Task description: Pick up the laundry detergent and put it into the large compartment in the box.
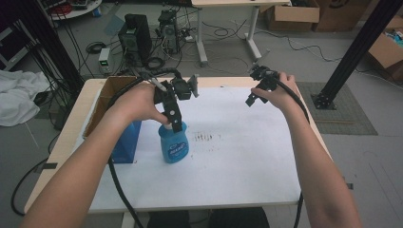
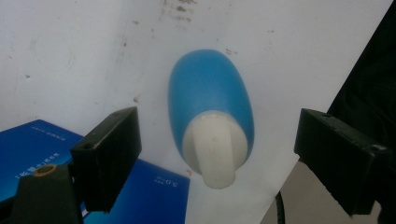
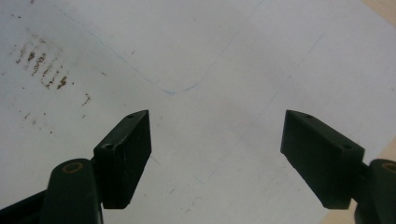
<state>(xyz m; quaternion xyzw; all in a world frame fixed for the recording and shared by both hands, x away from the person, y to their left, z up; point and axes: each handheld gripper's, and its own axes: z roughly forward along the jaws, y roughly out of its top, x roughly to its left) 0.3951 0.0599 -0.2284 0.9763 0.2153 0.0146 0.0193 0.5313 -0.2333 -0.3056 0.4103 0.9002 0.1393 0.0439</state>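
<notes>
A white-covered worktop (image 1: 247,156) carries a cardboard box (image 1: 107,92) at the far left, with a blue box (image 1: 127,147) just near of it. Just right of the blue box stands a blue bottle (image 1: 173,145) with a white cap (image 2: 215,149). The left gripper (image 1: 173,121) hangs directly above the cap, fingers (image 2: 109,154) spread wide on either side without touching. This looks like the approach before a grasp; next, lower and close. The right gripper (image 1: 252,99) hovers far right, fingers (image 3: 126,154) wide, empty.
</notes>
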